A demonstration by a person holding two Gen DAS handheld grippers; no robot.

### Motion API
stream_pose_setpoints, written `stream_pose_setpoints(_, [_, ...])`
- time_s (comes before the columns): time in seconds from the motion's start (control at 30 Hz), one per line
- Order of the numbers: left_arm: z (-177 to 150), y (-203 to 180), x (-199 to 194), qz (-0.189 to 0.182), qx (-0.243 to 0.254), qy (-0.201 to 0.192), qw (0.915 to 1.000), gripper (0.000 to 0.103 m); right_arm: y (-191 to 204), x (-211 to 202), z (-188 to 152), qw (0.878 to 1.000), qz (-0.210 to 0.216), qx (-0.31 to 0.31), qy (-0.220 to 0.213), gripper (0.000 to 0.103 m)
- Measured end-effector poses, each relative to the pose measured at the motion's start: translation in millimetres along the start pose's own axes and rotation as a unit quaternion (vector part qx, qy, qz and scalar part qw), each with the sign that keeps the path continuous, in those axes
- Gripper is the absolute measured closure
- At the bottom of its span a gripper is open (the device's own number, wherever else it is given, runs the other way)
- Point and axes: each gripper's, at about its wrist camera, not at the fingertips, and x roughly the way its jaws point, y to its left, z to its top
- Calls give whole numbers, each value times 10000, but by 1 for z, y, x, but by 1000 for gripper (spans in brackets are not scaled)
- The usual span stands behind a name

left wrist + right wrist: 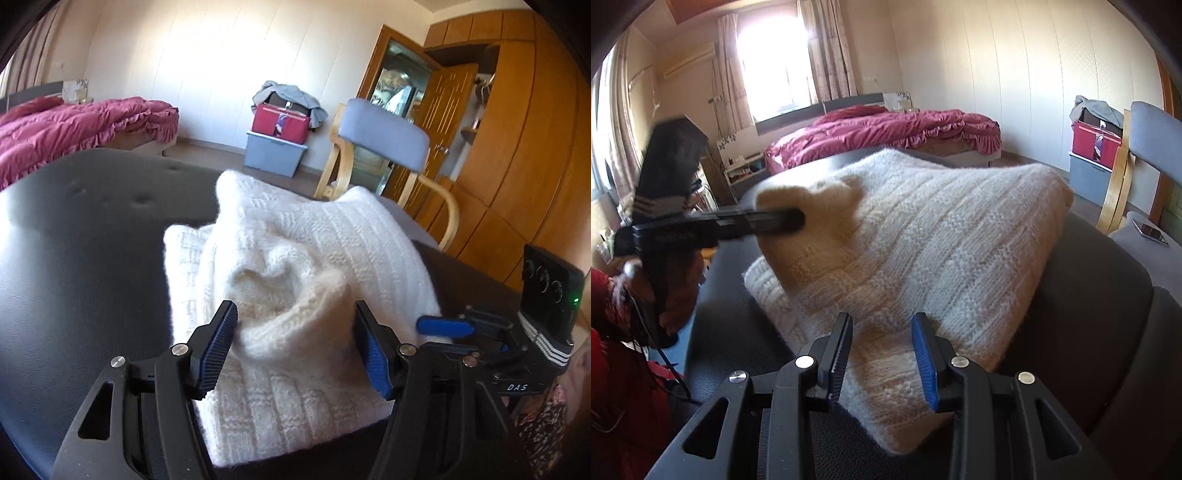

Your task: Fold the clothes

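The only lettering I can read is "DAS", in pale capitals on the black body of my right gripper [443, 326], low down near its rear as seen from my left wrist camera. Above it stands a black block [552, 291] with three round dials; any marks around them are too small to make out. From my right wrist camera I can read nothing at all.
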Motion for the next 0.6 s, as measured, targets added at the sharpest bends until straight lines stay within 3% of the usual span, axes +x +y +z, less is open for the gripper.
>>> stream_pose_setpoints(0.13, [7,-5,-10,-269,120,-180,9994,81,-10,-6,-1,9988,303,333,-190,70])
stream_pose_setpoints(0.27, [7,-14,-35,-609,289,-715,9952,86,-23,-11,-3,9956,550,701,-291,70])
stream_pose_setpoints(0.37, [-2,-3,-37,-583,100,-693,9958,87,-33,-11,-5,9933,554,968,-291,70])
stream_pose_setpoints(0.43, [-8,5,-38,-566,-26,-678,9961,94,-38,-12,-6,9919,566,1089,-313,70])
stream_pose_setpoints(0.6, [-22,23,-41,-522,-341,-641,9960,95,-37,-13,-6,9928,524,1032,-302,70])
